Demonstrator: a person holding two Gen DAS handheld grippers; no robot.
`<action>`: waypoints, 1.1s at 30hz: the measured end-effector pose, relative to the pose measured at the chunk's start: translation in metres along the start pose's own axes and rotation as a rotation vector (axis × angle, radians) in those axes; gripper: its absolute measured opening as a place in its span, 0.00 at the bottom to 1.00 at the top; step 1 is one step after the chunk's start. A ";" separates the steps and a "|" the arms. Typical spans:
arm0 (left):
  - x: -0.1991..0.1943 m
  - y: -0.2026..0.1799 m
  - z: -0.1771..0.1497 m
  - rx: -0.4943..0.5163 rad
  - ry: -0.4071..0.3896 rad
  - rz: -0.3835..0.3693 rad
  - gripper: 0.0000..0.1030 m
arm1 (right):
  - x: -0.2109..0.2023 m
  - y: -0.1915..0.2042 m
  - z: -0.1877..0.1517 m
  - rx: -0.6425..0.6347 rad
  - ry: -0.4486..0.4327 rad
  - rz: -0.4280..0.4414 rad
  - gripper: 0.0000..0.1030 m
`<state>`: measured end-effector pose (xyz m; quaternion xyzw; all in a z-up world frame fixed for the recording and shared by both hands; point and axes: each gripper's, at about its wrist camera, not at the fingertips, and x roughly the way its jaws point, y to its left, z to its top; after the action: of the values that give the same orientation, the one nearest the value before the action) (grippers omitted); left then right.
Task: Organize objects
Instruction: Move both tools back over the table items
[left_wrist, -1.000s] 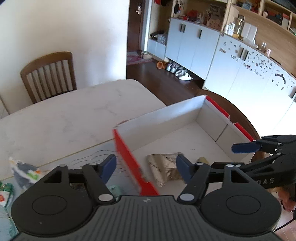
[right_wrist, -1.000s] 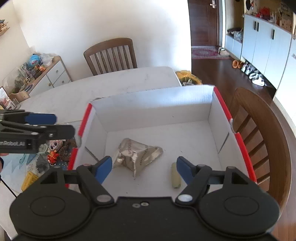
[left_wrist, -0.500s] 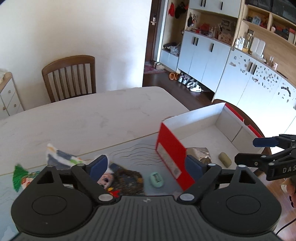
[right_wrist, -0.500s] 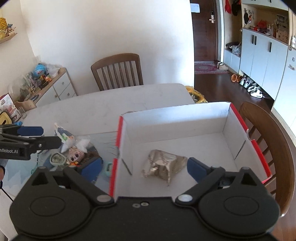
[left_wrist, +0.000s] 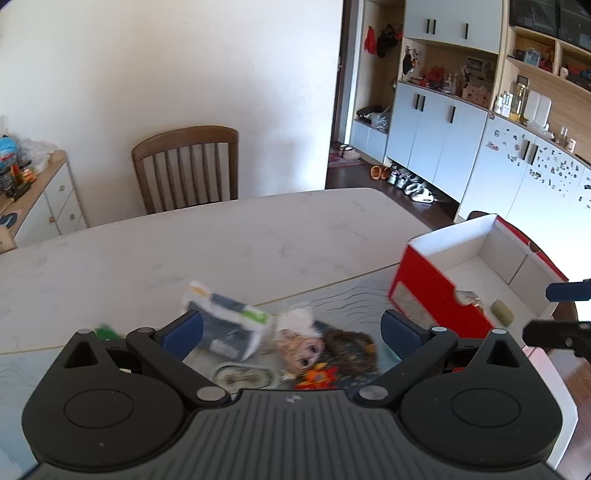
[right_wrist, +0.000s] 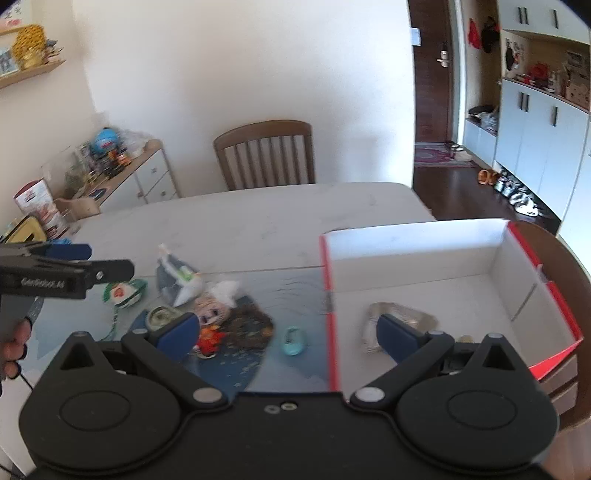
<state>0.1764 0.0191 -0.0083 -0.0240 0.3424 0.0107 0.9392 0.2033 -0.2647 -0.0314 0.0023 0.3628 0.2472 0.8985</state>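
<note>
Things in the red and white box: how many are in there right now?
2. A crumpled silver wrapper lies on the floor of the box; a small olive-green piece lies just beside it. The near wall may hide more.

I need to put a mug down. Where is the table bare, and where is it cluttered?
The marble table is bare between the wooden chair and the red box. The blue mat is crowded left of the box: doll, snack packet, teal clip.
</note>
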 end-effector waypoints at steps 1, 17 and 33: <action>-0.001 0.006 -0.002 -0.003 0.002 0.003 1.00 | 0.001 0.007 -0.001 -0.007 0.006 0.010 0.99; 0.014 0.106 -0.044 -0.021 0.082 0.094 1.00 | 0.053 0.114 -0.042 -0.054 0.135 0.044 0.99; 0.088 0.151 -0.058 -0.037 0.119 0.129 1.00 | 0.112 0.167 -0.065 -0.139 0.233 -0.007 0.97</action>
<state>0.2009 0.1676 -0.1143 -0.0199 0.3984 0.0763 0.9138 0.1559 -0.0795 -0.1216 -0.0898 0.4467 0.2670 0.8492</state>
